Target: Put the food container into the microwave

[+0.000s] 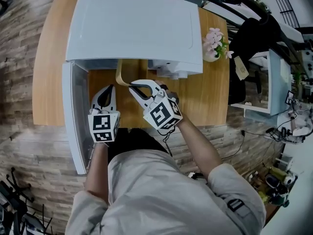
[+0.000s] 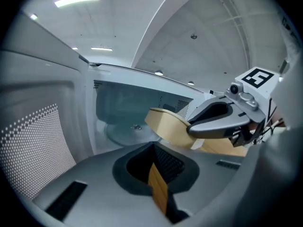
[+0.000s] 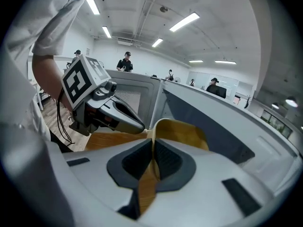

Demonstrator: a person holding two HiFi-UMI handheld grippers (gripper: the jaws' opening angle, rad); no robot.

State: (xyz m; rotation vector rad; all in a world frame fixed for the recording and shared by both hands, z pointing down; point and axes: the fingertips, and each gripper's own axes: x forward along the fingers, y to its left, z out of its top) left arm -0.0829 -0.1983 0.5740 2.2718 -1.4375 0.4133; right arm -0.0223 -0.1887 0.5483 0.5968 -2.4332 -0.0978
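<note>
The food container is a thin tan wooden tub held at the mouth of the white microwave, whose door stands open to the left. My left gripper is shut on the tub's near rim. My right gripper is shut on the rim beside it. In the left gripper view the jaws pinch the tan rim, the container curves ahead, and the glass turntable lies beyond. In the right gripper view the jaws clamp the rim of the container, with the left gripper alongside.
The microwave sits on a wooden table. A pot of pink flowers stands at its right. The door's dotted mesh is close on my left. Several people stand far off in the room.
</note>
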